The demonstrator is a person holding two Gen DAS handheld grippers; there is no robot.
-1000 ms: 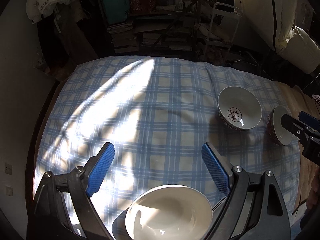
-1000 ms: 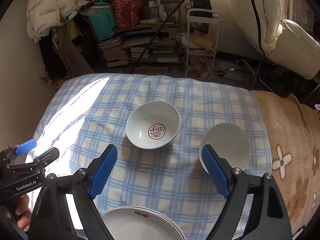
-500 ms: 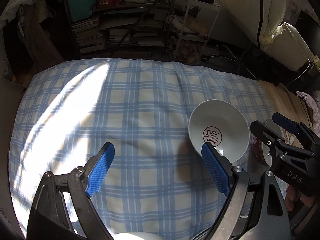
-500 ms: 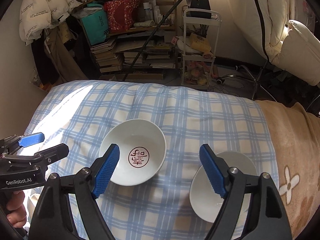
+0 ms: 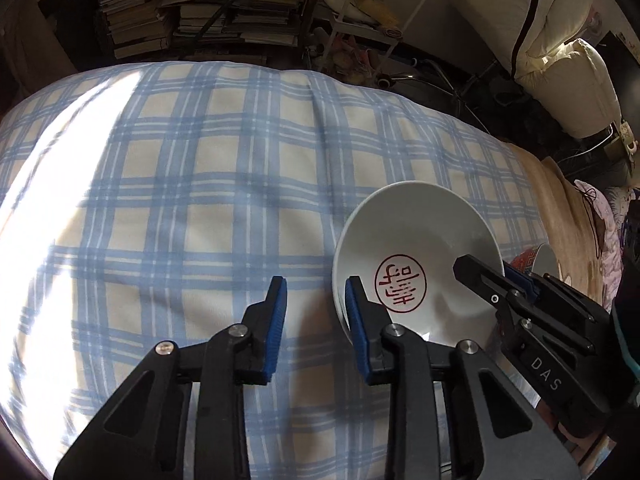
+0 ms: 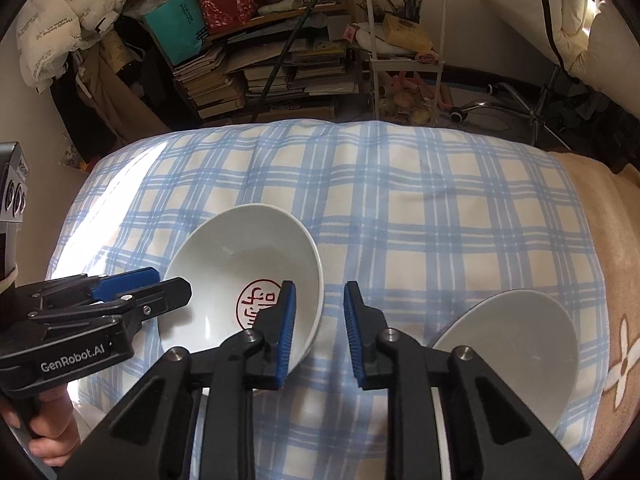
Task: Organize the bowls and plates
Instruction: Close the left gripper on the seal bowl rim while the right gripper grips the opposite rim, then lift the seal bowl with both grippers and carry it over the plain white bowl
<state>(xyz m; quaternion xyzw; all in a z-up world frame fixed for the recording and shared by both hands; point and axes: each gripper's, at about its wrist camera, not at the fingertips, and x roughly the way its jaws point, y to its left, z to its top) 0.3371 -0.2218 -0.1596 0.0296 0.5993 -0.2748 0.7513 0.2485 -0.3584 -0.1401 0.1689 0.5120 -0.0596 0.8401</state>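
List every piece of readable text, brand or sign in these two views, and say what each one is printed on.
"DAS": on the body of the right gripper.
"GenRobot.AI": on the body of the left gripper.
Red round seal with characters inside the stamped bowl: too stylised to read.
Dark print on the teal bag: too small to read.
Print on the white quilted bundle: too blurred to read.

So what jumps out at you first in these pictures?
The white bowl with a red seal mark on the blue plaid blanket, with the left gripper and right gripper straddling its opposite rims. A plain white bowl sits to its right.
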